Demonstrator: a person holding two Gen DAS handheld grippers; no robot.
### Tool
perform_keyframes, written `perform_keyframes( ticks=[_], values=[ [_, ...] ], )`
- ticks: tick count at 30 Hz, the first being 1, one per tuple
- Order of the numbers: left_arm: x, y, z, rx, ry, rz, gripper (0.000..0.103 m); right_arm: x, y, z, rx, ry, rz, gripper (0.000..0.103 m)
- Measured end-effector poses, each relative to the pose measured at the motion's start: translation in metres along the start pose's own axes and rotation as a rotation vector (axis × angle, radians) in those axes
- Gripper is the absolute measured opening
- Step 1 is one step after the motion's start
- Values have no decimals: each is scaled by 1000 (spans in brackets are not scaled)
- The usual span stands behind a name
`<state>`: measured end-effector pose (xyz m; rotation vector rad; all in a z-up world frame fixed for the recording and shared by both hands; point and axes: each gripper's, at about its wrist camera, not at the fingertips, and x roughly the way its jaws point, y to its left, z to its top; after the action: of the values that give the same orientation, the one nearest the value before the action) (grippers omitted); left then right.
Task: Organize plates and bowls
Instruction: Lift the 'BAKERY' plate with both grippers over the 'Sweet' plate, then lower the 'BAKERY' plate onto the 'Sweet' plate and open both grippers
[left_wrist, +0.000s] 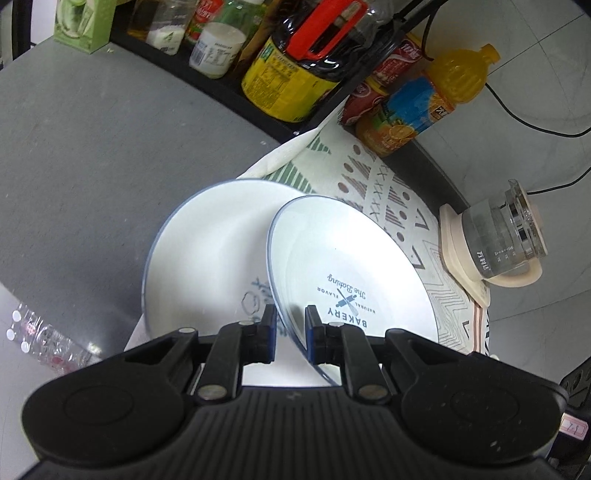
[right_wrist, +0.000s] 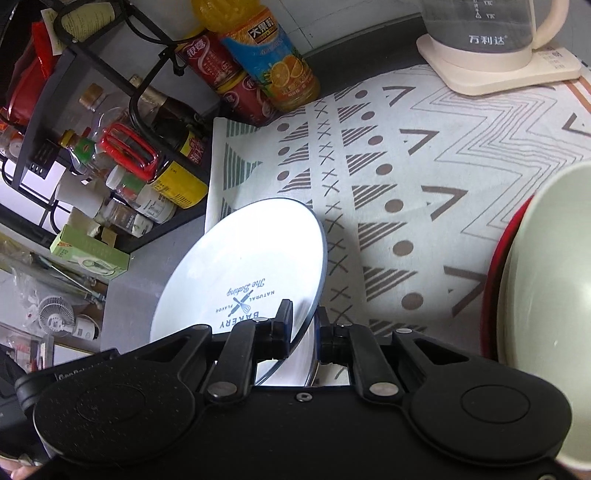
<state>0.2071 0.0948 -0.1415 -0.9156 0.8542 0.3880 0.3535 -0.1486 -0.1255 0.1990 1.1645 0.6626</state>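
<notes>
A white plate with a blue rim and a "BAKERY" print (left_wrist: 351, 258) hangs tilted above the table. My left gripper (left_wrist: 290, 325) is shut on its near left rim. In the right wrist view the same plate (right_wrist: 240, 258) leans to the left, and my right gripper (right_wrist: 304, 325) is shut on its near right rim. Under it at the left, a second white plate (left_wrist: 207, 251) lies flat, half on the patterned mat (left_wrist: 388, 184) and half on the grey table. A pale green bowl (right_wrist: 546, 277) sits inside a red bowl (right_wrist: 495, 277) at the right edge.
A glass kettle (left_wrist: 498, 236) on a cream base stands at the mat's far right. An orange juice bottle (right_wrist: 273, 55) and red cans stand behind the mat. A black rack (right_wrist: 110, 129) crowded with bottles runs along the back left. A green box (right_wrist: 88, 254) stands beside it.
</notes>
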Motion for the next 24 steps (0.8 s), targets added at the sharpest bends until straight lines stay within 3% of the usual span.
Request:
perform_keyframes(
  ticks=[14, 24],
  values=[
    [9, 24, -17, 24, 83, 36, 14, 8, 12, -19, -66, 3, -40, 12],
    [23, 31, -8, -5, 118, 54, 14, 17, 17, -28, -112, 16, -91, 10]
  ],
)
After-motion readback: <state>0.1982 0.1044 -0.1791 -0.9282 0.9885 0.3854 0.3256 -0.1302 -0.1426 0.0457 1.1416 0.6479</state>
